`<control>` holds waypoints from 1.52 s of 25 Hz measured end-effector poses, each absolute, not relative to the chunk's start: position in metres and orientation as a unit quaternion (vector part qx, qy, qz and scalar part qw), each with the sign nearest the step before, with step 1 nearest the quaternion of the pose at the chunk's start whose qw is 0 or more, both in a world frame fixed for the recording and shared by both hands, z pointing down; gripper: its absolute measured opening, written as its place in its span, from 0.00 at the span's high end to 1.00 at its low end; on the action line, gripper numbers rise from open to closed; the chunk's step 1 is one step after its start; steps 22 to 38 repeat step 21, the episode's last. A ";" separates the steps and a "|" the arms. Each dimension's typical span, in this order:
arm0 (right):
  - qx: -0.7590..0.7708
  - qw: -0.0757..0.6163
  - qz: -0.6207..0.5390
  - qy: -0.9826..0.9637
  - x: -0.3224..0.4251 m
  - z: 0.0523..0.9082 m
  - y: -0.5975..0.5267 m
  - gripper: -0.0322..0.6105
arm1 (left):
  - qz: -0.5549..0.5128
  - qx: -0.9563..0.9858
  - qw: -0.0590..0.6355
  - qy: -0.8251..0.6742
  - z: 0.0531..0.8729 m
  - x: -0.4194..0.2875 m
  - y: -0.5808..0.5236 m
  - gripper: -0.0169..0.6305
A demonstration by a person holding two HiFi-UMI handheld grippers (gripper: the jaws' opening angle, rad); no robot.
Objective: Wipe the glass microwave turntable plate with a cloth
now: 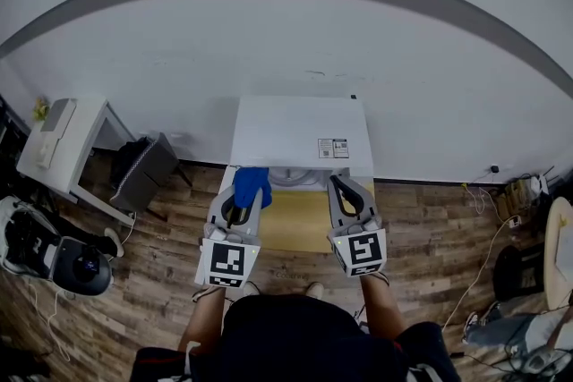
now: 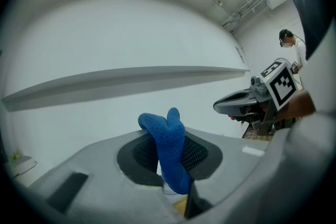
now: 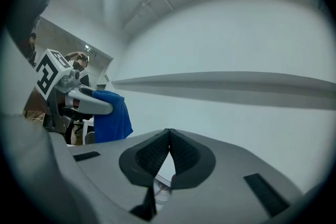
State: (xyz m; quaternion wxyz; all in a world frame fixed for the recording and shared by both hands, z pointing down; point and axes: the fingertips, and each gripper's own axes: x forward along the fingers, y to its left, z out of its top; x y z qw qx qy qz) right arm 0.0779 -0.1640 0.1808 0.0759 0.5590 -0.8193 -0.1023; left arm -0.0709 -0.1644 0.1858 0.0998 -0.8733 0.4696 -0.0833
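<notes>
Within left claw, blue cloth, clamped

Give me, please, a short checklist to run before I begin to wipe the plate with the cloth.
1. Cloth held in the left claw: ok, the pads press on it.
2. Right claw shut: ok, pads together.
3. Right claw gripping the glass plate: cannot tell.
4. Cloth touching the plate: cannot tell; the head view only shows them close.
5. Plate fully in sight: not ok, partly hidden by the microwave.
</notes>
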 end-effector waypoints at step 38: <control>0.548 0.078 -0.101 -0.827 0.075 0.186 -0.155 0.94 | -0.082 -0.873 0.106 0.469 0.185 -0.068 -0.162 0.87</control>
